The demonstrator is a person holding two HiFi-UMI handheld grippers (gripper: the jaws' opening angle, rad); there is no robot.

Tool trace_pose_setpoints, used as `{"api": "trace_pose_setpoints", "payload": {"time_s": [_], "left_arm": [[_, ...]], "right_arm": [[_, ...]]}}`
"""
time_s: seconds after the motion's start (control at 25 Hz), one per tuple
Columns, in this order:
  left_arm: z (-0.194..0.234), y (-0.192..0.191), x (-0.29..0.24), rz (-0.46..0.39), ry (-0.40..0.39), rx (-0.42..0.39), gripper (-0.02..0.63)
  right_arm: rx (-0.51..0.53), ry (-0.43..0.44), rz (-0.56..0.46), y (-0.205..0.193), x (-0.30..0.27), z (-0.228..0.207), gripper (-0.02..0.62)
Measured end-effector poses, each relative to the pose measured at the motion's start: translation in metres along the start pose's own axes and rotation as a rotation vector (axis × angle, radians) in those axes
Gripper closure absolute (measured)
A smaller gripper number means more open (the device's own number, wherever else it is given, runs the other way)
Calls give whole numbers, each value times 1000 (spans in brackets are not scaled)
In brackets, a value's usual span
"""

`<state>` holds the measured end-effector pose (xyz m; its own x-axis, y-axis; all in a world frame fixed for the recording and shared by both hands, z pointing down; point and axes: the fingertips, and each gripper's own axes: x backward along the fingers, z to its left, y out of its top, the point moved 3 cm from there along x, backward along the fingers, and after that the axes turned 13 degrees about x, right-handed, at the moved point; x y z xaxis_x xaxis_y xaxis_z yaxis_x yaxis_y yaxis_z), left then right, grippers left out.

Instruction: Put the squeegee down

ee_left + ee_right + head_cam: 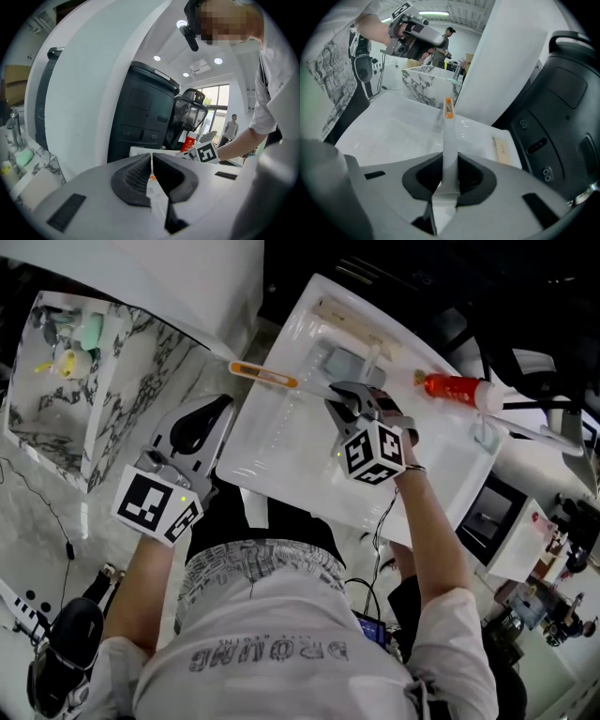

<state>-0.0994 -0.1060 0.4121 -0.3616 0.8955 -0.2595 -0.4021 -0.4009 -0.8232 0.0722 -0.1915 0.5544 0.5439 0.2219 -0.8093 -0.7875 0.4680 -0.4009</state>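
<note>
The white worktop (281, 460) takes up the middle of the head view, and most of its surface near the person is bare, so there is plenty of room to lay something down. A marble-patterned box (70, 381) stands off its left edge, well apart from the action. Along the far side lie a pale wooden strip (347, 320) and a red spray bottle (450, 387).

The right gripper (345, 399) hangs over the middle of the worktop, angled downward. In the right gripper view its fingers (424, 176) are closed partway onto the flat white handle of the squeegee (449, 136), pinching it on both sides. The handle runs straight out from the grip, and its orange end points away towards the box. In the head view the squeegee (267, 376) reaches out to the left of the gripper, over the worktop's far left part. A faint shadow under the orange tip suggests that it is just above the surface and not resting on it, though that cannot be told for sure.

The left gripper (217, 411) is at the worktop's left edge, near the squeegee's orange end but not touching it. Its fingers (133, 180) meet at the tips with nothing between them.

As a judgement, the task is in its closing part but not done. The squeegee is over a free spot and low, yet it is firmly gripped. What is left is to bring it to rest flat on the worktop, open the right fingers and draw the gripper clear without dragging the handle along.
</note>
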Motion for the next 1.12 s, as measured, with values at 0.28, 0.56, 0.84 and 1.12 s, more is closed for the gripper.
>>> {"api": "trace_pose_setpoints", "payload": {"time_s": [0.28, 0.56, 0.84, 1.12], "left_arm": [[1, -8, -3, 5, 13, 14, 580], [2, -14, -6, 9, 23, 25, 580], [4, -19, -8, 12, 28, 35, 580], [7, -21, -8, 13, 39, 41, 580]], "right_arm": [[48, 14, 1, -2, -6, 5, 523], [64, 30, -11, -2, -13, 7, 523], [83, 44, -15, -2, -20, 10, 523], [78, 53, -14, -7, -27, 11, 523]]}}
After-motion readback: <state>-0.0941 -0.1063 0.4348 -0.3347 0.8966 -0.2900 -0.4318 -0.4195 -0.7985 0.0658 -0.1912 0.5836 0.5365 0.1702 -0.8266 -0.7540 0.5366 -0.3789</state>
